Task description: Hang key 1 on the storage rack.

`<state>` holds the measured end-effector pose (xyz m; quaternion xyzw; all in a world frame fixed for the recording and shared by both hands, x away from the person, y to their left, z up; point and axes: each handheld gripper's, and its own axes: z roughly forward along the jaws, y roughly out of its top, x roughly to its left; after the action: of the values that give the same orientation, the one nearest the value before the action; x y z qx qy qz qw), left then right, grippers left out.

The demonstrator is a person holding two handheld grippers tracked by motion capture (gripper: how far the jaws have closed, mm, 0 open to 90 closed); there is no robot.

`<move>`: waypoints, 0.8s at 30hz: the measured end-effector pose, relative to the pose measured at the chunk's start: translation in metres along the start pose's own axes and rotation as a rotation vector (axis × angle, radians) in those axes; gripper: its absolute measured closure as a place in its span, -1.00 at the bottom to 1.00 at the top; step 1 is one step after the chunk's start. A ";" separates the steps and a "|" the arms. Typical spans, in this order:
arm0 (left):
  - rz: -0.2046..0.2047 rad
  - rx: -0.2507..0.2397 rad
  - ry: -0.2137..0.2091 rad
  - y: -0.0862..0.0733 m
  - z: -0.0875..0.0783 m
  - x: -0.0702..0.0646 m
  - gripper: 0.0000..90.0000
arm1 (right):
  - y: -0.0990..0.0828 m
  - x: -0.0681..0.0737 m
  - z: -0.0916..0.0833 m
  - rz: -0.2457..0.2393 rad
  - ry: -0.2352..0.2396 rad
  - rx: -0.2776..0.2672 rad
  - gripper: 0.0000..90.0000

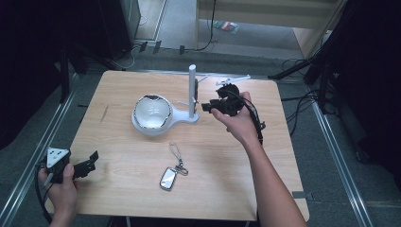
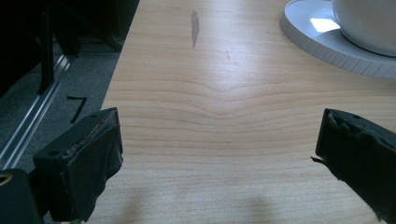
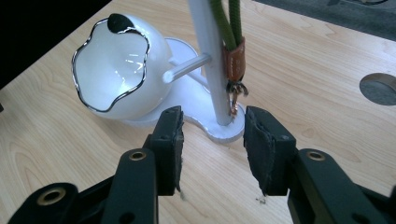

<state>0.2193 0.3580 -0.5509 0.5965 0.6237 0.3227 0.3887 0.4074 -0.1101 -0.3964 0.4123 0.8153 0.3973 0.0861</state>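
The green cord (image 3: 227, 23) hung from the white stand (image 3: 211, 60), its leather tab and clasp dangling by the post. Light and limp, it looked best pinched at the tab. The right gripper (image 3: 212, 140) stood partly open and empty just before it; the left gripper (image 2: 219, 158) rested wide open.

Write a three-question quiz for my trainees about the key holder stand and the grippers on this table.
1. True or false: the right gripper is clamped on the white post.
2. What hangs on the post: A) green strap, B) silver key fob, C) nothing?
3. Where does the left gripper sit?

Key:
1. False; its jaws stand apart, nothing between them.
2. A.
3. Near the table's front left corner, jaws open.
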 end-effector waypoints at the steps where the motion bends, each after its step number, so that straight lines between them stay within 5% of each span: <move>1: 0.001 0.000 0.000 0.000 0.000 0.000 -0.98 | -0.001 0.003 -0.001 -0.007 -0.005 -0.001 0.29; 12: 0.004 0.002 0.001 0.000 0.001 0.000 -0.98 | -0.015 0.033 -0.004 -0.085 -0.121 0.055 0.29; 24: 0.004 0.002 -0.001 0.000 0.000 0.000 -0.98 | -0.033 0.054 0.011 -0.131 -0.123 0.126 0.29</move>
<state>0.2197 0.3580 -0.5511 0.5983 0.6227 0.3225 0.3875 0.3577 -0.0755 -0.4178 0.3864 0.8570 0.3127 0.1355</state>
